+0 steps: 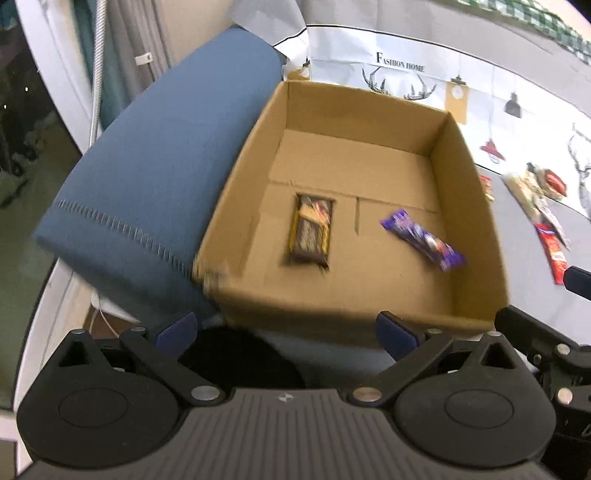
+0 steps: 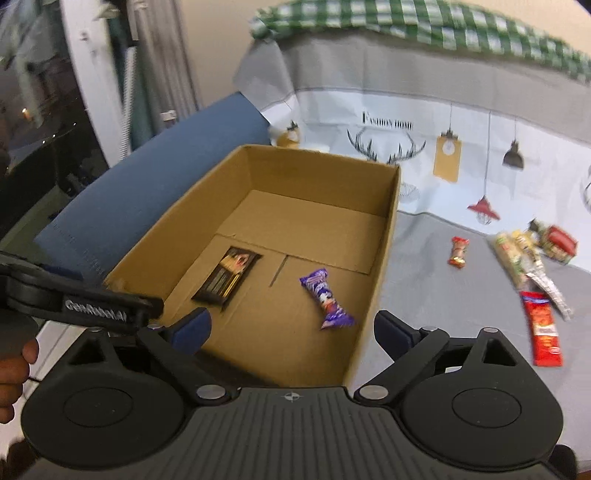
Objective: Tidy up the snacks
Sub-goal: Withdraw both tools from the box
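Note:
An open cardboard box (image 1: 469, 192) (image 2: 384, 258) holds a brown snack bar (image 1: 310, 230) (image 2: 229, 277) and a purple wrapped candy (image 1: 421, 240) (image 2: 327, 299) on its floor. My left gripper (image 1: 284, 332) is open and empty, hovering at the box's near edge. My right gripper (image 2: 291, 328) is open and empty above the box's near right corner. Loose snacks lie on the grey cloth right of the box: a red packet (image 2: 543, 332) (image 1: 552, 254), a small red candy (image 2: 458, 251) and a pile of wrappers (image 2: 528, 254) (image 1: 535, 192).
A blue cushion (image 1: 155, 166) (image 2: 147, 192) lies left of the box. A printed cloth (image 2: 443, 147) hangs behind, with a green checked fabric (image 2: 443, 22) above. The left gripper's body (image 2: 74, 295) and a hand (image 2: 14, 369) show at the right wrist view's left.

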`<state>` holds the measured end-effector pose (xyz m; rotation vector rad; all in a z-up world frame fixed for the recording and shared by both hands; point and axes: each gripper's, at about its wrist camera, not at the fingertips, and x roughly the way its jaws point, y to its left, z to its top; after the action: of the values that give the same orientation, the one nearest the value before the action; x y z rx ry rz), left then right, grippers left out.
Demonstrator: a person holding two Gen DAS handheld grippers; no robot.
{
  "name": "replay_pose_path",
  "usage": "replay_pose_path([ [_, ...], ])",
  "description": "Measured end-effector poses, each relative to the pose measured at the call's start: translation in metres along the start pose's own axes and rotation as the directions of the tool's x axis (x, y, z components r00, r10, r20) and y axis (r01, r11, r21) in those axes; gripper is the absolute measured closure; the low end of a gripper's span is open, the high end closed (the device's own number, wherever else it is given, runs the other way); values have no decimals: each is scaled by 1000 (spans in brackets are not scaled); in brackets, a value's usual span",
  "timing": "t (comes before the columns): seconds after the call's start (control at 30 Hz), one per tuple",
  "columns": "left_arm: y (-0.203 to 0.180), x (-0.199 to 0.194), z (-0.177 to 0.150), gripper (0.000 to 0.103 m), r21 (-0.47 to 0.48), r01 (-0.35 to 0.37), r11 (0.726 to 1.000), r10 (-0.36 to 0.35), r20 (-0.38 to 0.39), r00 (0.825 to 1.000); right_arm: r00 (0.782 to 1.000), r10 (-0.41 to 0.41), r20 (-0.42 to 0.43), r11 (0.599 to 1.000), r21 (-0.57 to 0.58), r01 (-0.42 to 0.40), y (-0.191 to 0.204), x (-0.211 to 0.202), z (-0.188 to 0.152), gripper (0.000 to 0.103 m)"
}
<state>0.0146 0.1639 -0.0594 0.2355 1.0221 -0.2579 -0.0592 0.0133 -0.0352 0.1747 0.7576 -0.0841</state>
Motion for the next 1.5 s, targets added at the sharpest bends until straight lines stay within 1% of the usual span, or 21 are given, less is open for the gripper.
replay_pose_path([
  [0.07,-2,-19,-15,0,-15,-1,1000,1,31,1000,1000,-2,20,1000,-31,3,5,-24,-11,7],
  [0.13,-7,-35,-26,0,-10,2,1000,-2,61,998,999,5,37,998,-57,-3,9,-43,-20,6],
  [0.2,-13,-48,-34,0,10,8,1000,-9,87,996,998,9,56,997,-74,-4,11,-58,-26,6],
  [0.3,-20,-66,-41,0,12,12,1000,-14,124,992,995,11,102,997,-80,-3,12,-80,-31,4],
  [0.4,-22,-80,-46,0,9,13,1000,-14,156,988,992,16,127,996,-83,-5,13,-97,-37,3],
  [0.6,-26,-99,-58,0,11,21,1000,-22,180,983,985,19,170,997,-74,-6,12,-119,-45,1],
  [0.8,-26,-112,-64,0,14,13,1000,-15,208,978,981,18,193,999,-49,-9,8,-130,-50,1],
  [1.07,-26,-116,-66,0,16,7,1000,-10,218,976,976,22,215,999,-51,-11,11,-138,-55,1],
  [1.33,-30,-114,-67,0,30,-6,1000,0,209,978,976,25,215,999,-38,-17,10,-139,-58,1],
  [1.5,-36,-107,-65,0,50,-15,999,5,187,982,978,29,206,999,-22,-25,5,-134,-59,1],
])
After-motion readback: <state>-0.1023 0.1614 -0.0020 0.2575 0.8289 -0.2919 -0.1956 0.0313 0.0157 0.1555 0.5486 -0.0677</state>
